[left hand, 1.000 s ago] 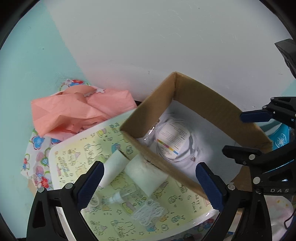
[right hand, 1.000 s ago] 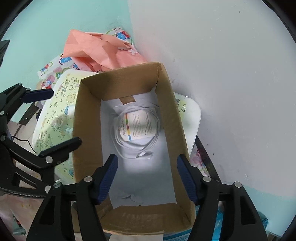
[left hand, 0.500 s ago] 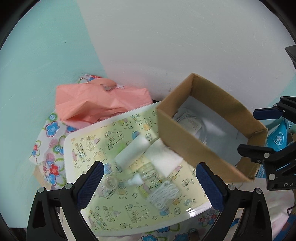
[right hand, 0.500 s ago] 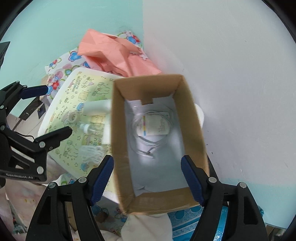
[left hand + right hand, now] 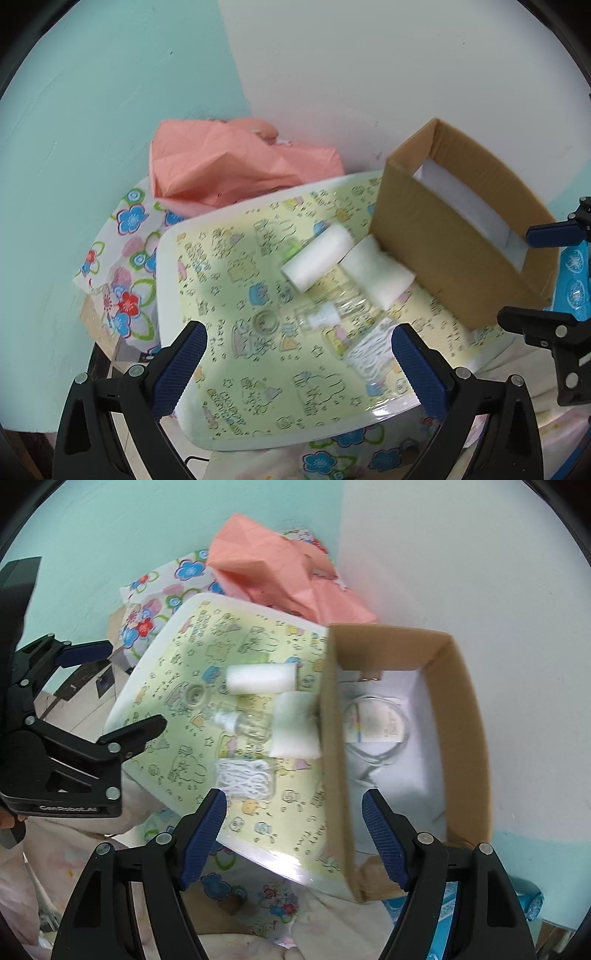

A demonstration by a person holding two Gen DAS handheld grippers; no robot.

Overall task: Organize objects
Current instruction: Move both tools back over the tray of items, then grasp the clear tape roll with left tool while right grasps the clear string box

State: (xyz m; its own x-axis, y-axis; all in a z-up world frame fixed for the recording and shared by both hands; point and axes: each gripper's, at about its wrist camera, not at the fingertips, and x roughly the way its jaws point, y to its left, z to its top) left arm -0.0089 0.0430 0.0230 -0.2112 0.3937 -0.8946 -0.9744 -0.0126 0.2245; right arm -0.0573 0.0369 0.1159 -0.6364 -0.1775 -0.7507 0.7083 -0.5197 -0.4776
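We have pulled both open, empty claws, left (image 5: 297, 363) and right (image 5: 293, 834), back from the box (image 5: 402, 746) (cable inside), so the bottle (image 5: 245, 722) ahead looks next.

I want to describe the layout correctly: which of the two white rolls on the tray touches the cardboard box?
The wider, flatter white roll presses against the cardboard box wall. The slimmer roll lies farther back on the tray, apart from the box.

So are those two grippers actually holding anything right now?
No. The left gripper and the right gripper are both open with nothing between their fingers; the cardboard box rests on the tray.
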